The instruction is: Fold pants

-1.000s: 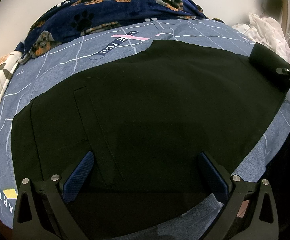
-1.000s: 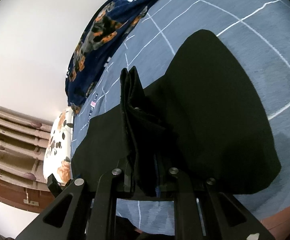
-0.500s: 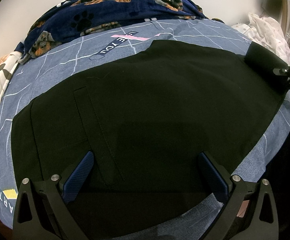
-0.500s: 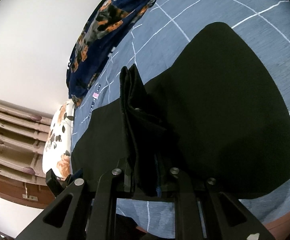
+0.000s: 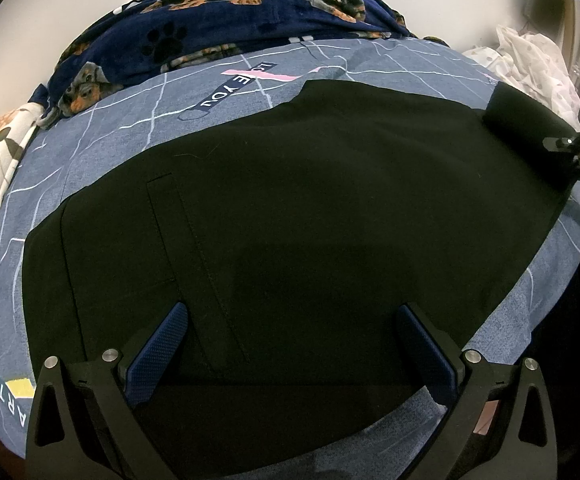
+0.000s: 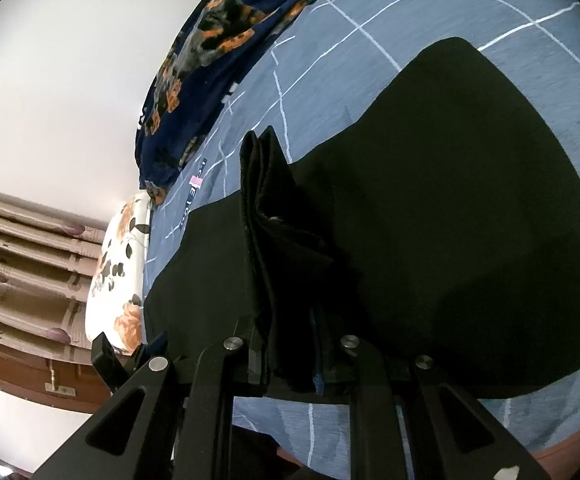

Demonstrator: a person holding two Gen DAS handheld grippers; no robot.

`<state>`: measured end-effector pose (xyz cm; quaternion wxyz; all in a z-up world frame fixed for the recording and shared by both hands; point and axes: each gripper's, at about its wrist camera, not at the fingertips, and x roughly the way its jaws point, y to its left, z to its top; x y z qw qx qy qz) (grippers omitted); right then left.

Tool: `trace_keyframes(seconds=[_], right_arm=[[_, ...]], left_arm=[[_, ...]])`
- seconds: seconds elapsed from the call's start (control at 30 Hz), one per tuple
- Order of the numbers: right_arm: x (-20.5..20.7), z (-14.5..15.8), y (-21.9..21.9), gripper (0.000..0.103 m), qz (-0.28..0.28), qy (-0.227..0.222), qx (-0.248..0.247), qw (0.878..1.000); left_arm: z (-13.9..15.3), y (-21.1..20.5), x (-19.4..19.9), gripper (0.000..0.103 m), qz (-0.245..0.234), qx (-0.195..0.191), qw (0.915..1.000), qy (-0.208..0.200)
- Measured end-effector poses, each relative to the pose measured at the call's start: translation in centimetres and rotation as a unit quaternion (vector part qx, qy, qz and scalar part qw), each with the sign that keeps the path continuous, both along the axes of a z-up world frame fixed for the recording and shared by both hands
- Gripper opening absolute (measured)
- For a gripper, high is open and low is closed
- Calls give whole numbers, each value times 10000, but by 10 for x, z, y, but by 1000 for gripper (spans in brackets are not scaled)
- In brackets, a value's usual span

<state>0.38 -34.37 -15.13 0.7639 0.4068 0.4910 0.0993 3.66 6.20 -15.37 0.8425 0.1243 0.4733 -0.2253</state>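
Pants (image 5: 309,208) lay spread flat across the bed (image 5: 389,68), black cloth on the blue-grey cover, with their long axis running left to right across the left wrist view. The left gripper (image 5: 291,334) hung over the near edge with its blue pads (image 5: 162,340) spread wide apart and nothing between them; the cloth lay directly ahead of and beneath it, touching or nearly so, which the view did not settle. A stitched pocket line (image 5: 178,232) ran away from the left pad. At the far right end the right gripper (image 5: 577,152) showed at the edge of the frame, with a bunched fold of the pants beside it.

In the right wrist view, the right gripper (image 6: 290,356) was pressed together on a gathered stack of the pants' end (image 6: 274,224), several layers standing upright from the jaws. From there the rest of the garment stretched away to the left, toward the left gripper (image 6: 126,356). So the right hand had the end to carry, probably along the long axis toward the left side.
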Motion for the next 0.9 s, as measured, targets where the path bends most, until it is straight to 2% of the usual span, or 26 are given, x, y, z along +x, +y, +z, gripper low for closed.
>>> trace_keyframes(seconds=[0.9], right_arm=[[5, -4, 24, 18, 167, 51, 24, 9998]], left_arm=[[0, 0, 0, 103, 3, 0, 10000, 0]])
